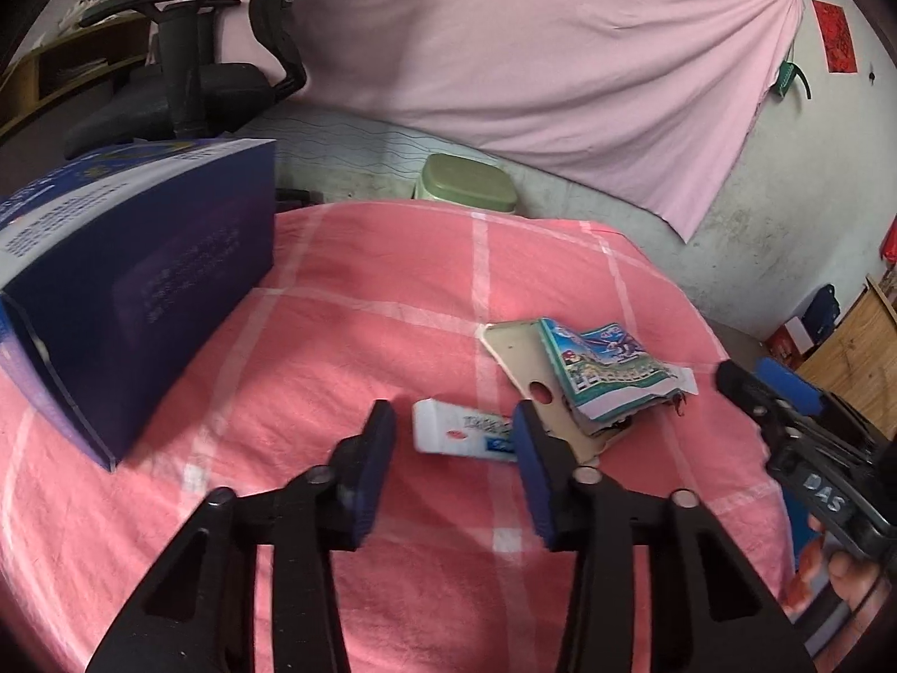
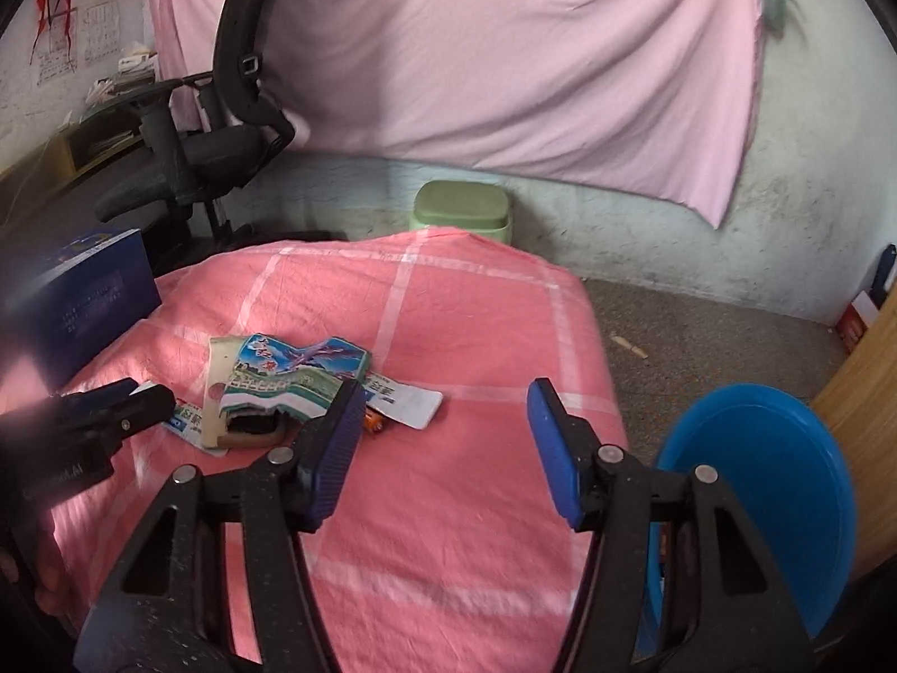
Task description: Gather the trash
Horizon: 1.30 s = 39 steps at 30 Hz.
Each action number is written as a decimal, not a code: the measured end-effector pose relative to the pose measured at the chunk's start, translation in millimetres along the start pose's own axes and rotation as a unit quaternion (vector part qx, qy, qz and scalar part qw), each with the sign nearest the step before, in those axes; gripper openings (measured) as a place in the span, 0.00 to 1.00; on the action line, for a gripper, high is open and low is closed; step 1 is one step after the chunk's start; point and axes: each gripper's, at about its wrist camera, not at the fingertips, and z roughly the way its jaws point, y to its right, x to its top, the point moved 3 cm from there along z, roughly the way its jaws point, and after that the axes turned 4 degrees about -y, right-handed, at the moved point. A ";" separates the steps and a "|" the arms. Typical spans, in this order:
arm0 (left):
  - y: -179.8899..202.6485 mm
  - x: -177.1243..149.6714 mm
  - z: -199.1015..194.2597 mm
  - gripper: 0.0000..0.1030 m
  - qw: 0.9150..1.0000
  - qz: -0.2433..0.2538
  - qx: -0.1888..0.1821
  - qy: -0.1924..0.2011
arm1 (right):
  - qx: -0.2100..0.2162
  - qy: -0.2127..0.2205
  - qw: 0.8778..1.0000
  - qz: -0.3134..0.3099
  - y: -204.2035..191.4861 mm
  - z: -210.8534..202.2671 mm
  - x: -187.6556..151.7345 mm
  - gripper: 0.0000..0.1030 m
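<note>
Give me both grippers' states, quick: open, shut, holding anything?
Left gripper: open, empty, its jaws either side of the white packet.
Right gripper: open, empty, over the pink cloth.

Both grippers [image 1: 454, 420] [image 2: 443, 398]: black frames, blue ribbed pads, silver rivets; white marking, maybe "DAS"

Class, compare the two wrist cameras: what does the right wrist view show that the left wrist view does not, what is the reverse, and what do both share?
Only the right wrist view shows the blue basin beside the bed and a small orange item by the wrapper. Only the left wrist view shows the red paper on the wall. Both share the pink checked bedsheet, the crushed colourful packet, the navy box, the green stool and the office chair.
</note>
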 end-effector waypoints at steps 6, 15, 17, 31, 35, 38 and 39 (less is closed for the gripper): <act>-6.6 6.6 3.1 0.16 0.999 -0.019 -0.030 -0.005 | 0.019 -0.036 0.999 -0.006 -2.9 24.8 6.7 0.71; -17.9 12.0 -1.6 0.03 0.998 -0.047 -0.043 0.001 | 0.058 -0.071 0.996 -0.012 -9.2 38.2 0.9 0.55; -18.7 12.5 -3.3 0.03 0.998 -0.047 -0.041 0.005 | 0.076 -0.072 0.994 -0.007 -8.8 36.5 -1.4 0.48; -18.3 13.8 -35.5 0.00 0.997 -0.022 -0.001 0.081 | 0.092 -0.057 0.994 0.002 -12.9 17.9 -7.6 0.15; -15.4 12.6 -38.0 0.00 0.996 -0.022 0.001 0.088 | 0.102 -0.045 0.994 0.015 -9.6 7.1 -11.8 0.15; -14.5 12.3 -39.4 0.00 0.995 -0.024 0.003 0.092 | 0.104 -0.038 0.994 0.023 -7.4 -0.3 -15.9 0.15; -13.9 12.7 -40.5 0.00 0.995 -0.022 0.004 0.094 | 0.105 -0.038 0.993 0.025 -8.3 -1.3 -16.5 0.15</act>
